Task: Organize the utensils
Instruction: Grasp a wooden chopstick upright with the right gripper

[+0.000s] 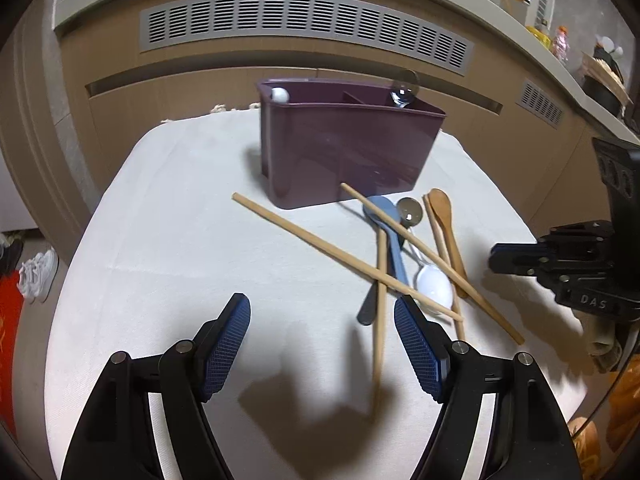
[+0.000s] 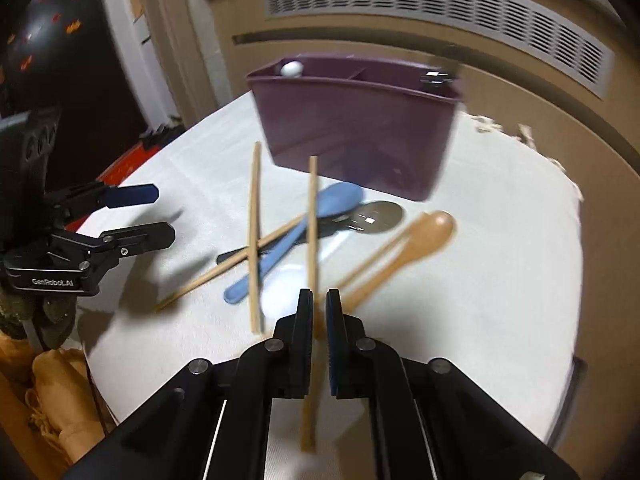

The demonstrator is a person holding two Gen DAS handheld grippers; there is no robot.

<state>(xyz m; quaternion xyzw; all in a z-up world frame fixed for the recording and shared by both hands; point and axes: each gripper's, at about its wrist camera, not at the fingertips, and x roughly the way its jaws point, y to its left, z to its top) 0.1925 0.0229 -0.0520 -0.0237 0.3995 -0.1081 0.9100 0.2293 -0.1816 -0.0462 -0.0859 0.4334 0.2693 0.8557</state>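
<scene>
A purple utensil holder (image 1: 344,148) stands on the white-clothed table (image 1: 168,240), with a white spoon end and a metal spoon sticking out of it; it also shows in the right wrist view (image 2: 360,128). In front of it lies a pile: several wooden chopsticks (image 1: 320,242), a blue spoon (image 1: 386,224), a white spoon (image 1: 434,284), a wooden spoon (image 1: 446,220) and a metal spoon (image 1: 410,212). My left gripper (image 1: 322,316) is open and empty, just left of the pile. My right gripper (image 2: 319,300) is shut on a wooden chopstick (image 2: 312,216) that points toward the holder.
Wooden cabinets with grey vents (image 1: 304,24) run behind the table. The right gripper's body (image 1: 560,264) is at the pile's right; the left gripper (image 2: 120,216) shows at the left of the right wrist view. Shoes (image 1: 38,276) lie on the floor at left.
</scene>
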